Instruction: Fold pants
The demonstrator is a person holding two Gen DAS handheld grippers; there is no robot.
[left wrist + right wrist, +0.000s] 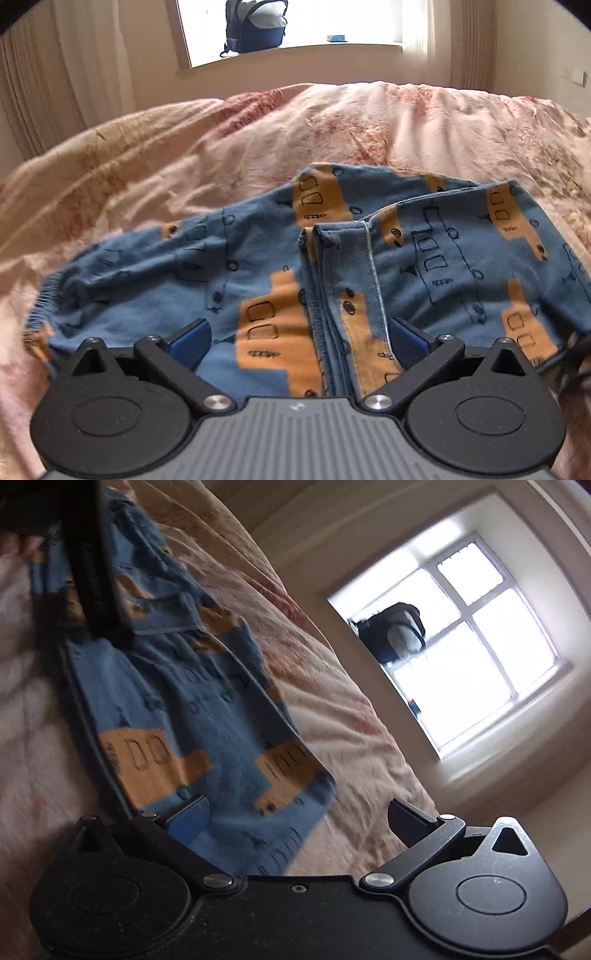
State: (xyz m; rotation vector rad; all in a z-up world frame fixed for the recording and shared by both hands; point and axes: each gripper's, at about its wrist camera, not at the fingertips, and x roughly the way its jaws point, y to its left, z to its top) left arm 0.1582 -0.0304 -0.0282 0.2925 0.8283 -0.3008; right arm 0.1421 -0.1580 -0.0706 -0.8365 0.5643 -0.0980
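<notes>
The pants (288, 266) — blue fabric printed with orange blocks and dark outline drawings — lie spread across a pink, rumpled bedspread (184, 147). In the left wrist view they sit just ahead of the camera, an elastic cuff or waistband bunched at the left edge and a folded-over flap with a pale stitched seam running down the middle. The left gripper (297, 338) hovers low over the cloth with its jaws spread wide; its blue pads (192, 341) stand on either side of that seam, and nothing is pinched between them.

In the right wrist view the camera is tilted, and the same pants (192, 701) run diagonally from the upper left down to the gripper. The right gripper (299, 821) is also released, jaws wide apart, with the corner of the fabric lying between and under them — whether the left pad touches the cloth I cannot tell. A dark device crosses the pants at the upper left of this view; it is too blurred to name.

Beyond the bed, a window (476, 646) glows bright, with a dark bag (255, 26) on its sill and pale curtains (74, 66) beside it.
</notes>
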